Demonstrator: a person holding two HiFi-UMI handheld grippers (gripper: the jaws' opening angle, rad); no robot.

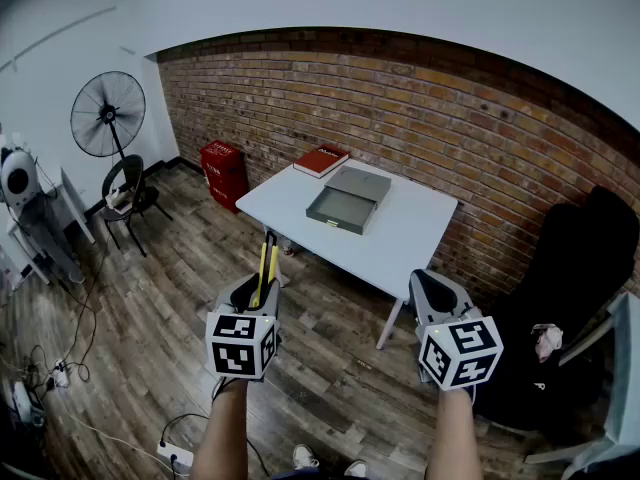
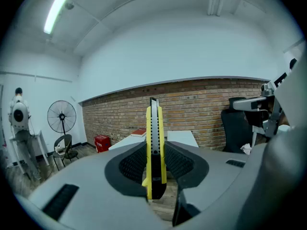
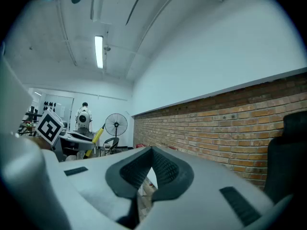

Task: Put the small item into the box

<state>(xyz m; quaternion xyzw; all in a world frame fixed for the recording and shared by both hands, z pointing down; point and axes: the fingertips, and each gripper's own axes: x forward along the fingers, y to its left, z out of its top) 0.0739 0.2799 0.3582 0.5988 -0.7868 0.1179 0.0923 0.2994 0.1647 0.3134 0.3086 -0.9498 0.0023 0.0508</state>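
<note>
Right now we stand well back from the white table (image 1: 415,230), both grippers held out over the wood floor (image 1: 330,368). Our left gripper (image 2: 156,150) pinches a yellow utility knife (image 2: 154,128) between its ribbed pads (image 2: 132,164). The knife stands upright and rises above the jaw tips. Our right gripper (image 3: 152,153) has its jaws pressed together at the tips, with nothing between them. On the table lies the open grey box (image 1: 340,211), well apart from the knife. What seems to be its lid (image 1: 359,183) lies just behind it, touching or nearly so. A red book (image 1: 321,160) sits at the table's far corner, near the brick wall (image 1: 450,118). A standing fan (image 1: 108,114) and a red crate (image 1: 224,173) are off to the left.
</note>
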